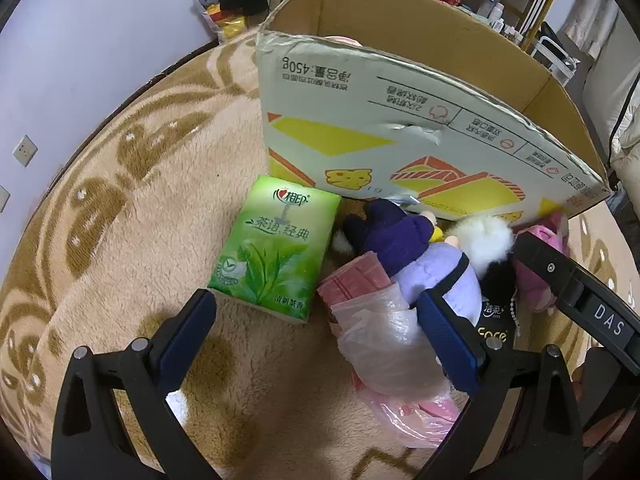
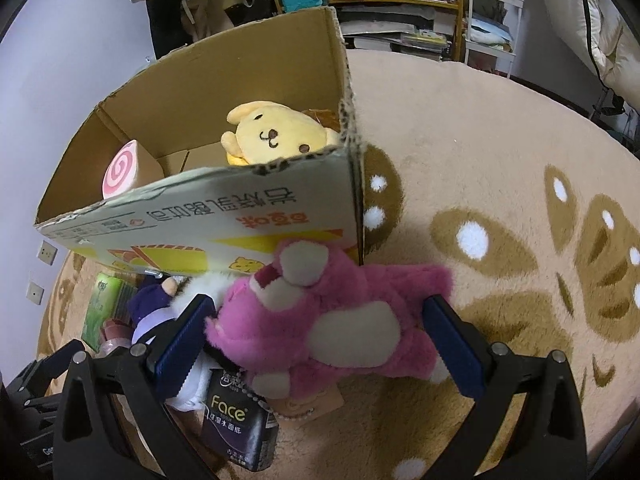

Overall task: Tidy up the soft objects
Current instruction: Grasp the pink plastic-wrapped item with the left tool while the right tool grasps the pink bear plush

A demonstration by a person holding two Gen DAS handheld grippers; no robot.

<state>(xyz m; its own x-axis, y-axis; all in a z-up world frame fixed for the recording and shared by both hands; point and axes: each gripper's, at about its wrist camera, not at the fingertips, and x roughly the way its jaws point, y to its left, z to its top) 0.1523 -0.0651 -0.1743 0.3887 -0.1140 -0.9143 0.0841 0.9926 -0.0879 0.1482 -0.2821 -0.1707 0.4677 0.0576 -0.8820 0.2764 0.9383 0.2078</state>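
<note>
Our right gripper (image 2: 318,340) stands with its jaws wide apart, one on either side of the pink plush bear (image 2: 320,316), which lies on the beige rug (image 2: 500,160) just in front of the cardboard box (image 2: 224,216); whether the pads already touch the fur we cannot tell, but nothing is clamped. Our left gripper (image 1: 316,344) is likewise spread and empty, hovering over the rug between the green tissue pack (image 1: 276,240) and a crumpled pink plastic bag (image 1: 384,344). We judge the bear light, squashy and quite unbreakable; its long fur may slide a little under the pads, so we would close across the thick middle of the body rather than on a limb or the snout; a firm squeeze costs it nothing. Beside it sit a purple plush doll (image 1: 416,256) with a white fluffy tuft and a black tissue packet (image 2: 236,428) marked Face; these press against one another, so lifting one may drag a neighbour. Inside the box we see a yellow plush dog (image 2: 276,134) and a pink swirl cushion (image 2: 120,170) already stowed; the near wall hides most of the floor, so how much room remains is unclear. From the left wrist the bear is almost wholly cut off behind the right gripper's arm; the bag's contents are blurred by the plastic; a ball chain and tag under the bear are only partly seen.
</note>
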